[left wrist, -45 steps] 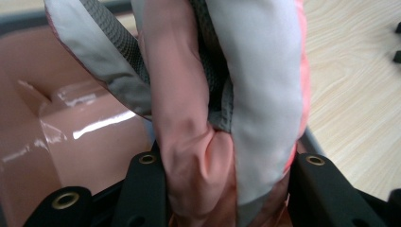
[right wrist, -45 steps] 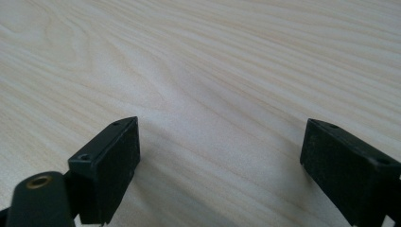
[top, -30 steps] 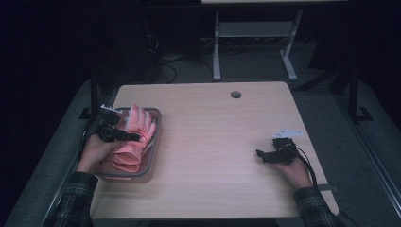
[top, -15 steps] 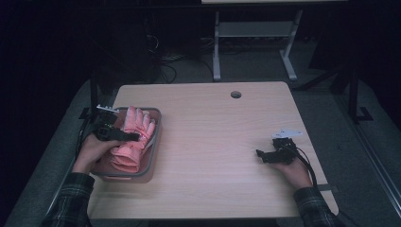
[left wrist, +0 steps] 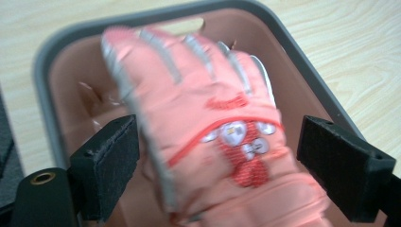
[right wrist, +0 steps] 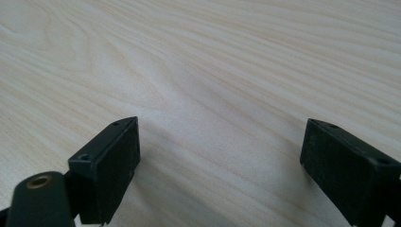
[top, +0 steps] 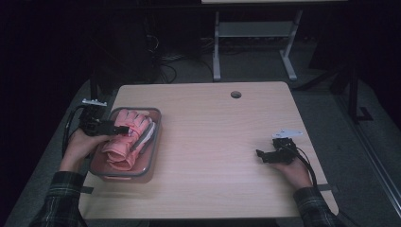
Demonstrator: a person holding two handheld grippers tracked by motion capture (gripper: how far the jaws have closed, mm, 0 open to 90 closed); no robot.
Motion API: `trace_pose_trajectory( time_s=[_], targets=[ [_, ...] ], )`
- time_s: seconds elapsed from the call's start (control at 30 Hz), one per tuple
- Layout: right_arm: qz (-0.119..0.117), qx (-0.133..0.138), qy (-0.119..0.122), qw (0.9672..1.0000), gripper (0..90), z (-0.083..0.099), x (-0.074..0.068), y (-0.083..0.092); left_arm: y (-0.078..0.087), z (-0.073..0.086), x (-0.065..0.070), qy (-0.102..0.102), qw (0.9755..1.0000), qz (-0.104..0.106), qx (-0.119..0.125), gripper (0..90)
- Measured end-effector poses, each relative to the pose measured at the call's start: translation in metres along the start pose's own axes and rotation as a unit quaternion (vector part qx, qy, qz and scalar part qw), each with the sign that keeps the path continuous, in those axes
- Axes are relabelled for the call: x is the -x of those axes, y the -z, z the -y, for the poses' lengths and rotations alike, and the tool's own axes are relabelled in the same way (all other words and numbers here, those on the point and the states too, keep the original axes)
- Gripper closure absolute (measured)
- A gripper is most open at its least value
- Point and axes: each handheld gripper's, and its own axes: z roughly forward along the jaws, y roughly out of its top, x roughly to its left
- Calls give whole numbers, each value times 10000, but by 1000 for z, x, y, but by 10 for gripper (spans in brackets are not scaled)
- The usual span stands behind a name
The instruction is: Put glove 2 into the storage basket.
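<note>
The left gripper [left wrist: 217, 175] has just been opening its jaws, and they now stand spread wide with the pink glove [left wrist: 213, 142] between them but free of both pads [left wrist: 111, 161] — a release, by the look of it, with the glove lying in the tray [left wrist: 302, 52]. To finish this step well, I would lift straight away from the tray with the jaws kept wide, so neither pad drags the cuff back out or catches the grey rim; any sideways pull risks shifting the light tray too. The glove lies fingers pointing away from the jaws toward the far rim, its cuff nearest them. In the high view the left gripper [top: 120, 129] hovers over the tray [top: 153, 161] at the table's [top: 222, 156] left edge, above the glove [top: 125, 142]. The right gripper [top: 261, 154] — jaws spread, nothing between them — rests low by the right edge, well apart from the tray, over bare wood.
</note>
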Motion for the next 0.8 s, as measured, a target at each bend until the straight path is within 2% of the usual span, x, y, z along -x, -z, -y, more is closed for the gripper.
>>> trace_pose_trajectory(
  time_s=[0.13,0.3,0.43,0.5,0.53,0.63,0.67,0.73,0.8],
  targets=[
    [7,-2,-4,10000,122,0,0,0,8,-2,1,-30,9998,-61,163,132],
    [10,-2,-4,10000,122,0,0,0,12,-6,8,-133,9997,-4,213,132],
    [10,-1,-2,10000,122,0,0,0,6,-12,26,-330,9990,186,251,133],
    [10,-2,-2,10000,122,0,0,0,5,-13,28,-361,9988,210,240,133],
    [10,-2,-4,10000,123,0,0,0,-1,-17,38,-431,9983,299,252,132],
    [10,-1,-3,10000,123,0,0,0,-7,-23,50,-541,9974,393,286,133],
    [10,-2,-2,10000,122,0,0,0,-7,-23,50,-541,9974,393,286,132],
    [16,-2,7,10000,122,0,0,0,-12,-28,65,-666,9961,488,320,133],
    [14,0,2,10000,122,0,0,0,-13,-30,68,-701,9956,515,334,133]
  ],
)
